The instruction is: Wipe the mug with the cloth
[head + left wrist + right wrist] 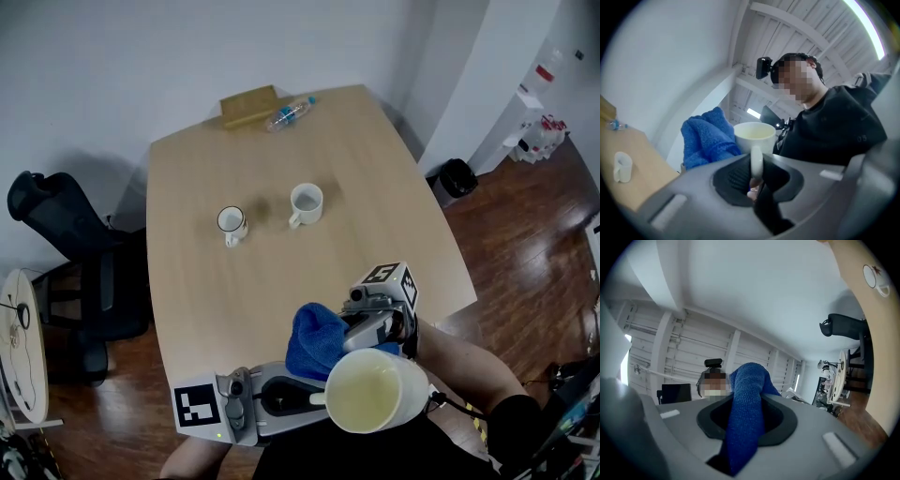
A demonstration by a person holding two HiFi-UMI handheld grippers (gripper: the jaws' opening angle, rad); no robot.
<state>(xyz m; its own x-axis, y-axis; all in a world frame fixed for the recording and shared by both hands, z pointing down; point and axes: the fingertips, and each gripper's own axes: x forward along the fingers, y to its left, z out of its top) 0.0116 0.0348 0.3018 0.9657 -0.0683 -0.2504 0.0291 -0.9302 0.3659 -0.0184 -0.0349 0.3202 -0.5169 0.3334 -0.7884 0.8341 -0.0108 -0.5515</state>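
In the head view, low and close to me, my left gripper (314,398) is shut on the handle of a cream mug (375,392) whose mouth faces up. My right gripper (354,330) is shut on a blue cloth (314,339) that bunches against the mug's left side. The left gripper view shows the mug (753,136) held by its handle between the jaws of the left gripper (754,177), with the cloth (705,136) touching it at the left. The right gripper view shows the cloth (745,404) standing up out of the right gripper (740,427).
The wooden table (206,309) carries two more mugs (232,222) (305,202), a plastic bottle (288,113) and a wooden box (249,105) at its far edge. A black office chair (66,234) stands to the left, a black bin (457,178) to the right.
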